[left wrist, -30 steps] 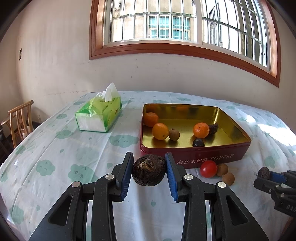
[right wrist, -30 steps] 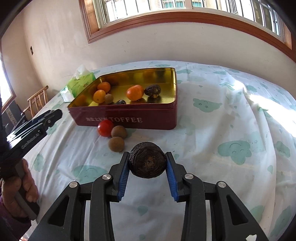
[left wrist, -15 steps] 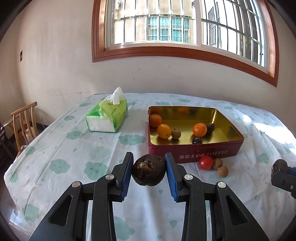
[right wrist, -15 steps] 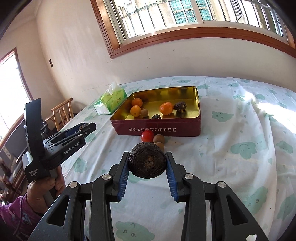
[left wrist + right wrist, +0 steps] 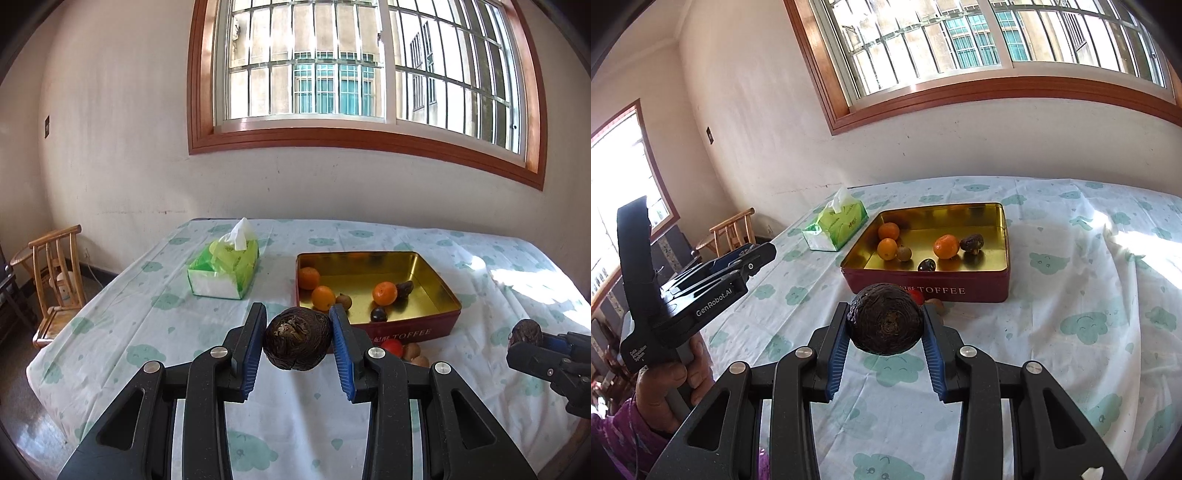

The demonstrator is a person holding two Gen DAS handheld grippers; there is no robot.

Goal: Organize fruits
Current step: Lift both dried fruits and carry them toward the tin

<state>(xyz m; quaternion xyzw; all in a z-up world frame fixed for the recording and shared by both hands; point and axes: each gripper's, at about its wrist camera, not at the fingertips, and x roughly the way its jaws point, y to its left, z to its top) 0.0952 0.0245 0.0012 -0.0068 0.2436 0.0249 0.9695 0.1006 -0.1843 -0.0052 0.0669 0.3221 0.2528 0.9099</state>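
Both tools have risen, each clamping one dark fruit [image 5: 297, 339].

"TOFFEE" on tin [image 5: 960, 291], "GenRobot.AI" (left gripper [image 5: 753, 254])

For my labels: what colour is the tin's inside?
Shiny gold inside the tin; the right wrist view shows it best.

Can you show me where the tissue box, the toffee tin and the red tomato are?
tissue box [image 5: 225, 269], left wrist view, green top.
toffee tin [image 5: 960, 290], right wrist view, red front wall.
red tomato [image 5: 392, 347], left wrist view, visible top.
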